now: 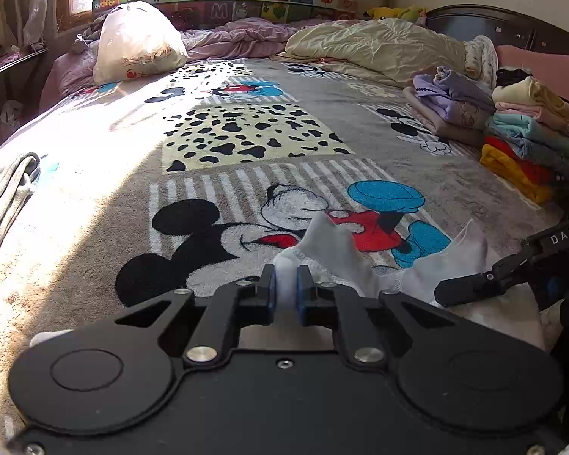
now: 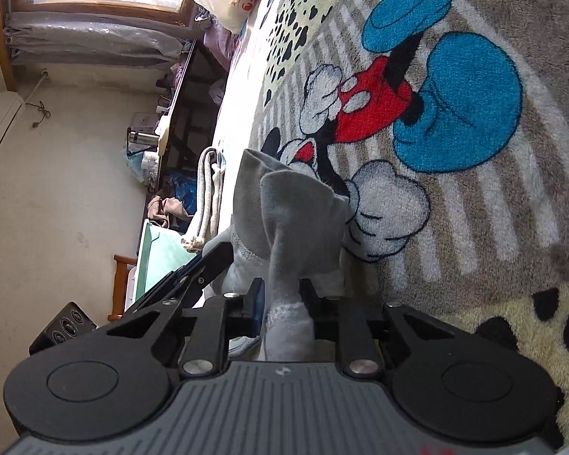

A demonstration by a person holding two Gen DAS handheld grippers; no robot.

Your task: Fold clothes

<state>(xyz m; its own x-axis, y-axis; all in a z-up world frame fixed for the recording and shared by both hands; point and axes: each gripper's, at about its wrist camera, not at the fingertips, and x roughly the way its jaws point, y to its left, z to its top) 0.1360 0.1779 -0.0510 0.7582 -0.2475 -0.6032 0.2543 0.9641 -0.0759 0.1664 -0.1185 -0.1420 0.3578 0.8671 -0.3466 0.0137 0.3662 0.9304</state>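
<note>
A white garment (image 1: pixel 334 254) lies bunched at the near edge of the Mickey Mouse blanket (image 1: pixel 246 136). My left gripper (image 1: pixel 285 288) is shut on one bunched part of it, held just above the blanket. My right gripper (image 2: pixel 282 299) is shut on another part of the same white garment (image 2: pixel 296 220), which stands up in a peak past the fingers. The right gripper also shows in the left wrist view (image 1: pixel 470 288), close to the right of my left one. The left gripper shows in the right wrist view (image 2: pixel 205 261), at the left.
A stack of folded clothes (image 1: pixel 531 132) sits at the right of the bed, beside a second folded pile (image 1: pixel 451 110). A rumpled cream quilt (image 1: pixel 375 49) and a white bag (image 1: pixel 136 41) lie at the far side. A grey-white garment (image 1: pixel 7 193) lies at the left edge.
</note>
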